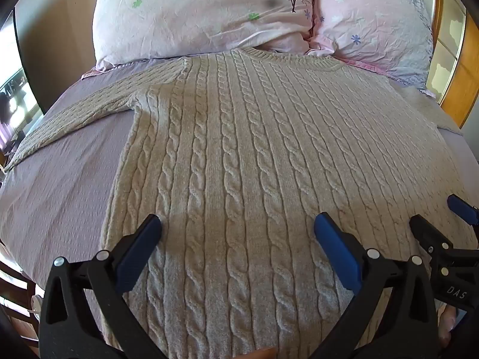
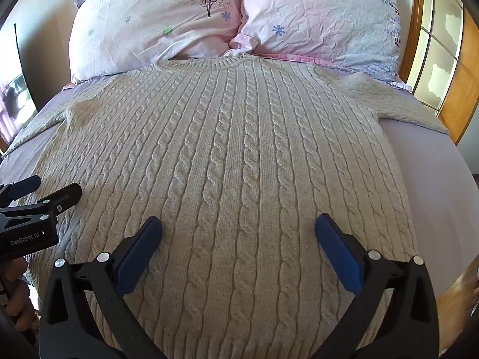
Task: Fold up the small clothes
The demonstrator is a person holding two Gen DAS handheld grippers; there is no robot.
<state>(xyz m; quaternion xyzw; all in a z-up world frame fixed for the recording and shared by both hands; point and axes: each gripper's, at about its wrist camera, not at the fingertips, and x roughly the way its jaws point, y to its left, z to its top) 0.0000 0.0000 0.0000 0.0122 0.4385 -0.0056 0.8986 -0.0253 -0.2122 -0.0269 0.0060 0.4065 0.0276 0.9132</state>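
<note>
Cream cable-knit sweater (image 1: 254, 164) spread flat on the lavender bed (image 1: 60, 185), collar toward the far end, sleeves out to either side. Left gripper (image 1: 238, 224) — fingers (image 1: 140, 248) spread wide, holding nothing — hangs over the lower body of the sweater, knit lying between and ahead of the fingers. Right gripper (image 2: 239, 224) likewise spread wide and holding nothing, just beside the left one over the same hem region; each appears at the edge of the other's view. Beyond the fingers, past the collar, two floral pillows (image 2: 155, 24) touch side by side; a wooden frame with glass panes (image 2: 434, 45) stands far right of the fingers
</note>
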